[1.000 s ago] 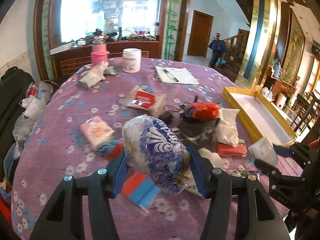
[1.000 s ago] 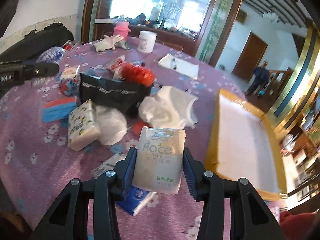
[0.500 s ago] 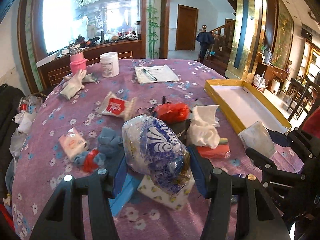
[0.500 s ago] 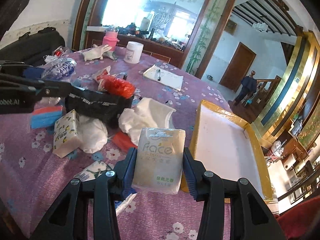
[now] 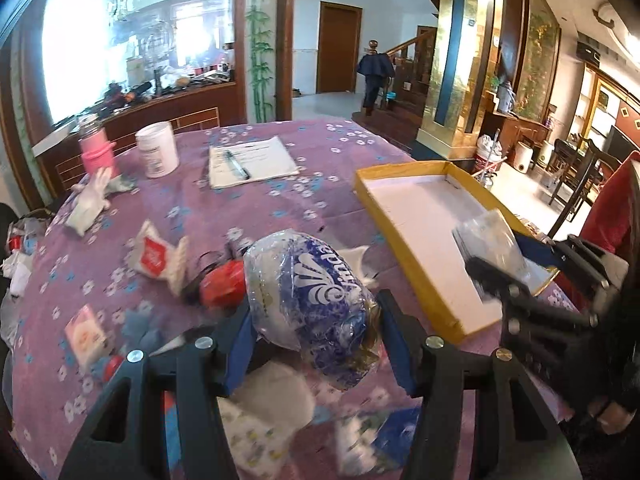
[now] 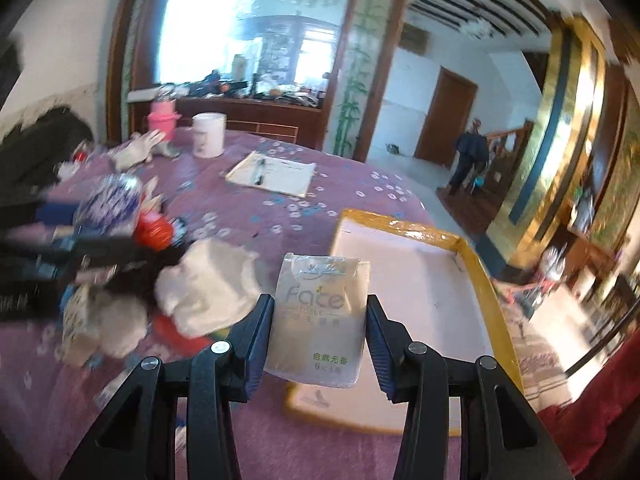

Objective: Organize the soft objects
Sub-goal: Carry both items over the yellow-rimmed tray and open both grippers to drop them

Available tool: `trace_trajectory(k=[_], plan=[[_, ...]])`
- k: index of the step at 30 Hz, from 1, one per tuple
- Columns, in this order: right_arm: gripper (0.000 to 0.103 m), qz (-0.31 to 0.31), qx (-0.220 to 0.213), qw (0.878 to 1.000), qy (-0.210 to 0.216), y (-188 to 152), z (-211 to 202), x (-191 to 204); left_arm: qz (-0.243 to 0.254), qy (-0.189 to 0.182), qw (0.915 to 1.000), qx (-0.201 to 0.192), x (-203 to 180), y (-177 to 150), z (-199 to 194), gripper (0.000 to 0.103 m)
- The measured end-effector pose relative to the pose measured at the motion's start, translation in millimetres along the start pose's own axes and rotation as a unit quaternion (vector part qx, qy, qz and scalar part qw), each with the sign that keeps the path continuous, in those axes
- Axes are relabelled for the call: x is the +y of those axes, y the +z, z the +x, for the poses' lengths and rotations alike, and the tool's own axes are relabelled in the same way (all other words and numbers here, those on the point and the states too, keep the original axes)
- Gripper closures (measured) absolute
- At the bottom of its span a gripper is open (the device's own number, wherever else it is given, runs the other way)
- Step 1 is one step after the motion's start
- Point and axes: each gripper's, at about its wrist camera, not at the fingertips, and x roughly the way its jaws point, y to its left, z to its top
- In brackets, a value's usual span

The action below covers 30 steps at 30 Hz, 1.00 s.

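Observation:
My left gripper (image 5: 316,334) is shut on a blue-and-white plastic tissue pack (image 5: 316,300), held above the purple flowered tablecloth. My right gripper (image 6: 318,338) is shut on a beige "Face" tissue pack (image 6: 320,316), held over the near left edge of the yellow-rimmed white tray (image 6: 476,264). The tray also shows in the left wrist view (image 5: 416,268), at the right, with the right gripper (image 5: 500,276) and its pack (image 5: 486,236) above its near end. The left gripper and its blue pack (image 6: 110,202) appear at the left of the right wrist view.
A heap of soft things lies on the table: white cloth (image 6: 208,284), red bag (image 5: 222,284), flowered tissue pack (image 5: 248,440), small packets (image 5: 156,256). A white jar (image 5: 157,155), pink bottle (image 5: 96,152), glove (image 5: 90,200) and notepad with pen (image 5: 252,160) stand farther back.
Both grippers have swung to the right toward the yellow tray, each keeping its pack. The right gripper's pack now hangs over the tray's near left edge.

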Motion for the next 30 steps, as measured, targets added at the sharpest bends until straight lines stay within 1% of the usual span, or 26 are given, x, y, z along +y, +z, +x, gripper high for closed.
trace_trajectory(k=[5, 7, 10, 11, 13, 14, 17, 20, 23, 24, 26, 29, 30], plan=[[0.055, 0.083, 0.013, 0.996, 0.020, 20.4, 30.7, -53.5, 0.011, -0.015, 0.9998, 0.011, -22.4, 25.1, 23.6, 0.046], [0.055, 0.105, 0.020, 0.994, 0.023, 29.8, 44.5, -69.6, 0.009, -0.025, 0.9995, 0.017, -31.3, 38.5, 36.2, 0.046], [0.055, 0.150, 0.031, 0.988, 0.026, 48.6, 72.9, -100.1, 0.013, -0.044, 0.9985, 0.028, -48.7, 63.3, 60.8, 0.046], [0.055, 0.165, 0.042, 0.985, 0.027, 53.7, 85.7, -111.2, 0.013, -0.047, 0.9984, 0.029, -54.3, 71.4, 70.0, 0.046], [0.055, 0.206, 0.055, 0.977, 0.026, 60.2, 111.7, -136.3, 0.016, -0.057, 0.9973, 0.044, -67.9, 86.7, 94.9, 0.046], [0.055, 0.224, 0.071, 0.972, 0.028, 61.2, 128.6, -149.5, 0.015, -0.059, 0.9970, 0.048, -72.4, 92.1, 104.8, 0.046], [0.055, 0.270, 0.098, 0.957, 0.039, 57.2, 164.2, -175.5, 0.026, -0.053, 0.9959, 0.068, -91.3, 107.9, 141.8, 0.046], [0.055, 0.290, 0.118, 0.949, 0.038, 44.9, 185.6, -192.8, 0.041, -0.048, 0.9944, 0.084, -108.6, 117.7, 176.4, 0.046], [0.055, 0.302, 0.131, 0.943, 0.039, 33.5, 197.0, -203.6, 0.056, -0.035, 0.9918, 0.109, -125.1, 119.1, 211.0, 0.046], [0.055, 0.300, 0.137, 0.943, 0.038, 31.3, 200.8, -203.5, 0.060, -0.034, 0.9908, 0.116, -129.8, 117.6, 220.7, 0.046], [0.055, 0.296, 0.147, 0.943, 0.035, 28.0, 208.8, -202.5, 0.057, -0.034, 0.9897, 0.127, -134.1, 113.6, 233.2, 0.046], [0.055, 0.306, 0.159, 0.938, 0.045, 22.1, 217.0, -203.1, 0.052, -0.038, 0.9880, 0.140, -137.7, 109.9, 243.0, 0.044], [0.053, 0.307, 0.161, 0.937, 0.044, 20.8, 216.9, -203.9, 0.051, -0.034, 0.9880, 0.142, -137.1, 109.1, 245.9, 0.044]])
